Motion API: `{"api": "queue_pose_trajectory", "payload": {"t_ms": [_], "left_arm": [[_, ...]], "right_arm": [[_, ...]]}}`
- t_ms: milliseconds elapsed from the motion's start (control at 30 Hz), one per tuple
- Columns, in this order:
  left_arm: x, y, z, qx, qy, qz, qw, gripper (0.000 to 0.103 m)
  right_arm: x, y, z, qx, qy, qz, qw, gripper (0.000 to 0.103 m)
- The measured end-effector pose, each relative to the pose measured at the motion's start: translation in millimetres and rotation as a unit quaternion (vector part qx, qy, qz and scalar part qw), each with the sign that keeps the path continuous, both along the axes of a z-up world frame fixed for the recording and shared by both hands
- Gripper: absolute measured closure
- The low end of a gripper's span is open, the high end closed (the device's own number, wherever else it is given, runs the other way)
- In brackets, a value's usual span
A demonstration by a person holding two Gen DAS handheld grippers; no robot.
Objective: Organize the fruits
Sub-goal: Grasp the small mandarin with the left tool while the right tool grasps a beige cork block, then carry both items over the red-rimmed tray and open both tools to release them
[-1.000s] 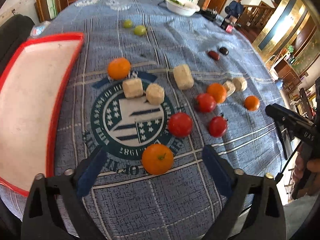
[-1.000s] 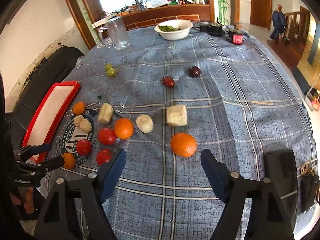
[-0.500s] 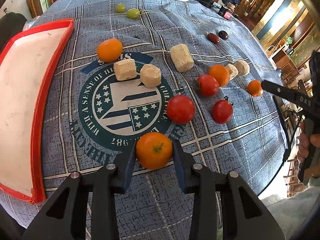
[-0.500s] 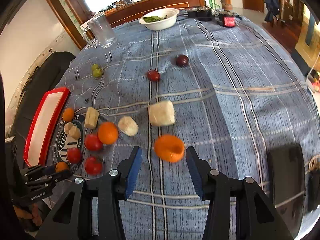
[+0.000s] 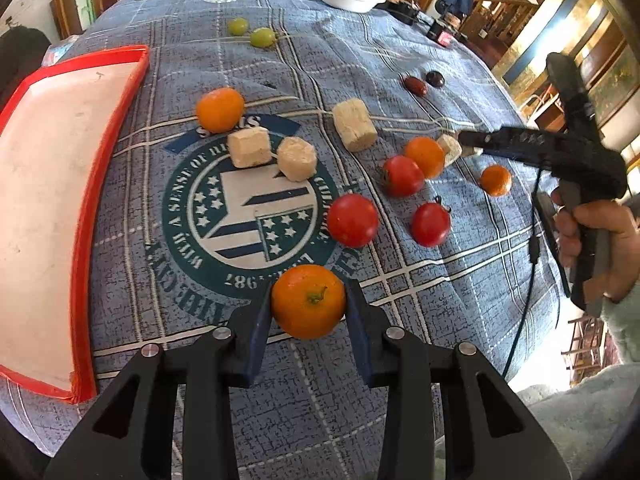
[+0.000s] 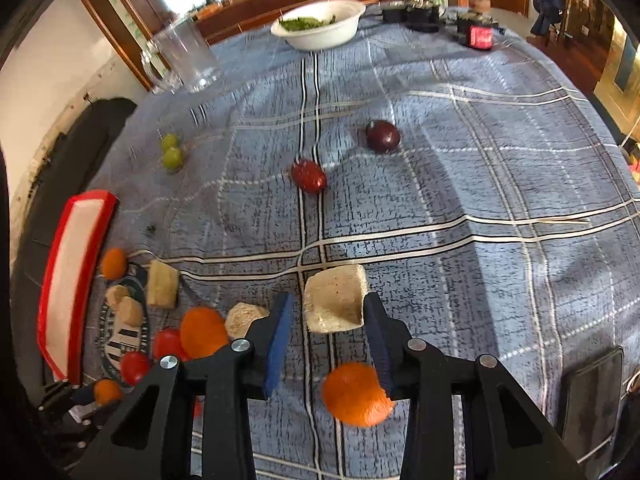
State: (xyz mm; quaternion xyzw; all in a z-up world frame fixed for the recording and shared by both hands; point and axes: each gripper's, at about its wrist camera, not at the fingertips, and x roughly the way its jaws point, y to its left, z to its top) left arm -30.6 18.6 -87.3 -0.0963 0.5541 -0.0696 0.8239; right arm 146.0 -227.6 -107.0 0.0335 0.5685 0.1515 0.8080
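My left gripper (image 5: 308,316) is shut on an orange (image 5: 308,301) near the table's front edge. Beyond it lie tomatoes (image 5: 353,220), another orange (image 5: 219,109), beige sugarcane pieces (image 5: 249,147) and green grapes (image 5: 262,37). A red-rimmed white tray (image 5: 86,216) sits to the left. My right gripper (image 6: 326,334) is part open around a beige piece (image 6: 335,303), with a small gap to the left pad. An orange (image 6: 355,394) lies loose under its right finger. Two dark red fruits (image 6: 308,176) lie farther back.
A white bowl of greens (image 6: 320,28) and a glass jug (image 6: 188,56) stand at the far edge, with black devices (image 6: 412,14). A dark phone (image 6: 592,400) lies at the right front. The right gripper body and hand (image 5: 580,184) show at the left view's right.
My left gripper closed on the orange and lifted it slightly. My right gripper moved forward past its orange, which now lies under the right finger, and now brackets the beige piece.
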Motion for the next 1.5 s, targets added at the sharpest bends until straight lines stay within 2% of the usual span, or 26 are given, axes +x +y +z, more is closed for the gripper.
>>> {"api": "queue_pose_trajectory", "payload": {"t_ms": [33, 133, 300, 467, 600, 733, 833, 900, 1000, 1033, 1267, 1400, 1500], "left_arm": [[-1, 4, 2, -0.004, -0.003, 0.005, 1.0000, 0.070], [-4, 17, 12, -0.015, -0.018, 0.023, 0.9995, 0.070], [-9, 52, 32, -0.026, -0.044, 0.067, 0.9964, 0.070], [-22, 112, 45, -0.009, -0.063, 0.134, 0.9890, 0.070], [-35, 154, 32, 0.020, -0.045, 0.173, 0.9837, 0.070], [-36, 164, 5, 0.011, -0.004, 0.170, 0.9853, 0.070], [-38, 148, -3, -0.014, -0.001, 0.143, 0.9896, 0.070], [-38, 133, -5, -0.065, 0.007, 0.109, 0.9919, 0.070], [-37, 111, 0, -0.054, 0.007, 0.058, 0.9968, 0.070], [-34, 110, 1, -0.052, 0.006, 0.056, 0.9971, 0.070], [14, 140, 16, -0.056, -0.029, 0.099, 0.9930, 0.070], [52, 146, 6, -0.054, -0.032, 0.115, 0.9913, 0.070], [64, 147, -3, -0.050, -0.029, 0.118, 0.9913, 0.070]], "right_arm": [[1, 1, -2, -0.009, 0.002, -0.002, 1.000, 0.072], [0, -1, 2, -0.005, -0.004, -0.006, 1.000, 0.073], [-10, 9, 30, 0.010, -0.038, 0.006, 0.999, 0.073], [-21, 46, 54, 0.027, -0.061, 0.049, 0.997, 0.073], [-29, 78, 60, 0.040, -0.062, 0.078, 0.994, 0.073], [-42, 117, 59, 0.038, -0.063, 0.118, 0.990, 0.073], [-48, 145, 58, 0.040, -0.060, 0.146, 0.987, 0.073], [-51, 164, 60, 0.044, -0.060, 0.163, 0.984, 0.074], [-52, 187, 63, 0.052, -0.060, 0.183, 0.980, 0.074], [-51, 196, 65, 0.053, -0.061, 0.190, 0.978, 0.074], [-22, 256, 61, 0.060, -0.051, 0.229, 0.970, 0.074], [4, 298, 52, 0.039, -0.052, 0.266, 0.962, 0.074], [20, 318, 41, 0.020, -0.048, 0.279, 0.959, 0.074]]}}
